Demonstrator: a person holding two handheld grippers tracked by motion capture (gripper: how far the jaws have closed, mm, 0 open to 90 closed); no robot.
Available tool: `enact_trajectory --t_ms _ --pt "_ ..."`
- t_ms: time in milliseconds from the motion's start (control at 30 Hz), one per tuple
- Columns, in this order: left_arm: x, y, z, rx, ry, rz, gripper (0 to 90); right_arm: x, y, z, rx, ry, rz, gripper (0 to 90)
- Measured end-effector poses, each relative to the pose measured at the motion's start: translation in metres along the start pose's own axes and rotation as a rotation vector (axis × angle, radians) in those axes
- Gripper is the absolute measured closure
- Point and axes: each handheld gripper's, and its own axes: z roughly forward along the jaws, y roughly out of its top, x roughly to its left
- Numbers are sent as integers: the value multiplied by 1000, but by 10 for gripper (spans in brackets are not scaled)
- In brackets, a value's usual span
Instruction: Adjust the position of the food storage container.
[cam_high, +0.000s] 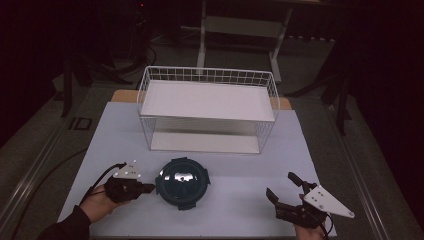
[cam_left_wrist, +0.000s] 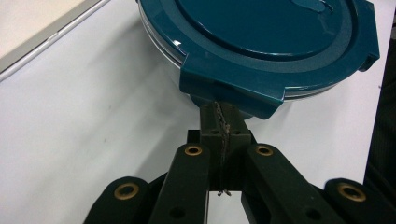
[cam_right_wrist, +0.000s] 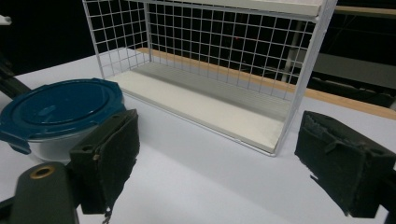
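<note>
A round container (cam_high: 181, 183) with a dark teal clip-on lid stands on the white table (cam_high: 240, 165), near its front and left of centre. My left gripper (cam_high: 149, 188) lies at the container's left side with its jaws shut. In the left gripper view the shut jaws of the left gripper (cam_left_wrist: 218, 111) reach under one lid tab of the container (cam_left_wrist: 261, 42), with nothing seen clamped between them. My right gripper (cam_high: 284, 189) is open at the front right, well apart from the container. In its own view the right gripper (cam_right_wrist: 229, 163) has nothing between its black pads (cam_right_wrist: 109, 156), and the container (cam_right_wrist: 60, 109) sits to the left.
A white wire rack (cam_high: 207, 107) with two white shelves stands at the back middle of the table; its lower shelf (cam_right_wrist: 205, 105) is bare. A wooden edge (cam_high: 122, 95) runs behind the table. Beyond it are dark floor, cables and a pale frame (cam_high: 240, 25).
</note>
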Motion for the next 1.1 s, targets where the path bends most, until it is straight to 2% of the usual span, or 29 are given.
enact_trajectory --t_ms 167,267,300,333,500,767,833,967,1100 --pt "-2 5 -1 -17 -6 7 897 1 0 0 3 5 -4 133" --pt "-4 6 0 -8 5 21 897 1 0 0 3 6 -3 133" --pt "-4 6 0 -8 5 21 897 1 0 0 3 7 -1 133" --pt "-3 7 -1 -16 -2 3 897 1 0 0 3 8 -2 133" --pt "-3 10 1 -6 6 6 897 2 0 1 4 10 -7 133" --pt "-3 22 13 -13 -13 6 898 2 0 2 6 16 -6 133" --pt "-6 28 19 -12 -23 22 897 2 0 2 7 16 -7 133" --pt "-8 38 27 1 -6 37 898 2 0 2 10 20 -7 133" --pt "-7 45 33 -2 -15 37 898 3 0 2 8 24 -8 133"
